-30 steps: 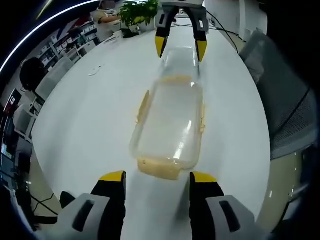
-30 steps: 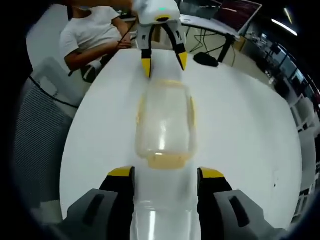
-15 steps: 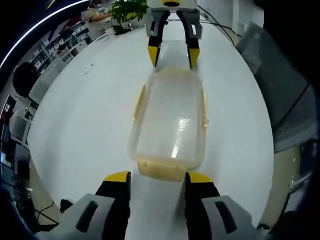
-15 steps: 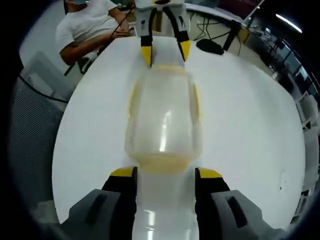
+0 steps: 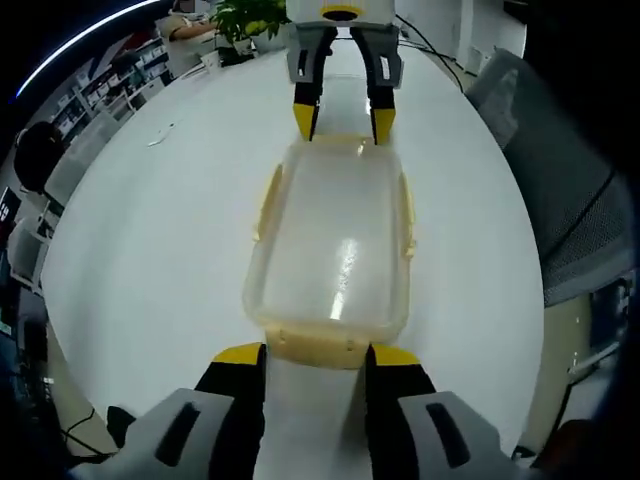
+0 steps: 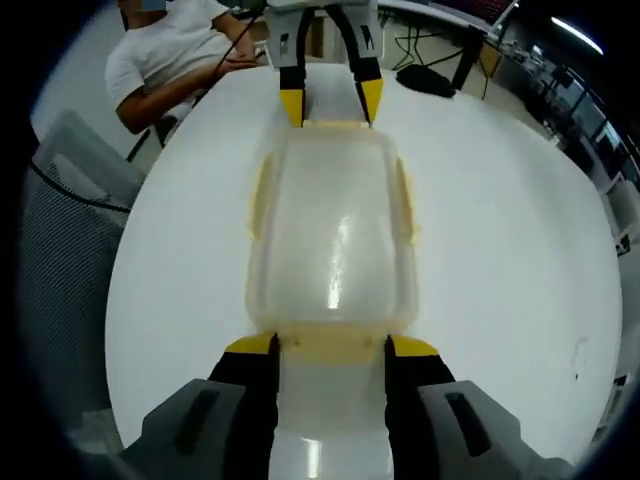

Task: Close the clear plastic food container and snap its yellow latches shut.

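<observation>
Left tongs (image 5: 307,352) stood with jaws apart, their tips at the near end latch (image 5: 312,345) of the container (image 5: 332,240), clamping nothing. Right tongs (image 6: 328,345) were likewise apart at the opposite end latch (image 6: 330,343). The container lay lid-down-closed on the white table (image 5: 150,230), lengthwise between both tongs, yellow side latches (image 5: 266,200) standing out from its walls. Beyond the table sat a person (image 6: 175,60) and a plant (image 5: 245,15).

A seated person (image 6: 165,60), potted plant (image 5: 245,15), grey chair (image 5: 560,190).
</observation>
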Motion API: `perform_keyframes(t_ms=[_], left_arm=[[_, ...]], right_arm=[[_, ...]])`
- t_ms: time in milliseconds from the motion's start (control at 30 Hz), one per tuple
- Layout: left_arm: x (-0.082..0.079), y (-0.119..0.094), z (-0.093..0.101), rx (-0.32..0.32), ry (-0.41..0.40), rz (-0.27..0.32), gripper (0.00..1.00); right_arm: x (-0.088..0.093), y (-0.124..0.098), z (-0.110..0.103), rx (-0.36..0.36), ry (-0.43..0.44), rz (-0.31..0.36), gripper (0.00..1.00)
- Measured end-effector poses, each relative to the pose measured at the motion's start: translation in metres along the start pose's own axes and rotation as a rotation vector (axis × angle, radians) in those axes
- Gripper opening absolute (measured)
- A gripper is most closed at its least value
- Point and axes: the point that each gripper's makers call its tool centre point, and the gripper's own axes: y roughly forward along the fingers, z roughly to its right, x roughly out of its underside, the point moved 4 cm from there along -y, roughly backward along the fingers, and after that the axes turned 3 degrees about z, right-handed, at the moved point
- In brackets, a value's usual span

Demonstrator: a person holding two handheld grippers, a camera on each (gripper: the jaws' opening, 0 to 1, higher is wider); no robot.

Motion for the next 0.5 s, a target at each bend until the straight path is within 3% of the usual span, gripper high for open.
perform_keyframes(t_ms=[200,500], left_arm=[[0.0012,0.0024,-0.0031,0.029,-0.031,0.016,0.34],[-0.0009,0.0027,-0.0024,0.044,-0.002,0.029,0.33]], right_arm=[[0.0003,-0.0002,0.0000,-0.005,-0.005,0.008,0.38],[0.0006,-0.0010,-0.0006,-0.004,-0.021,0.011,0.37]])
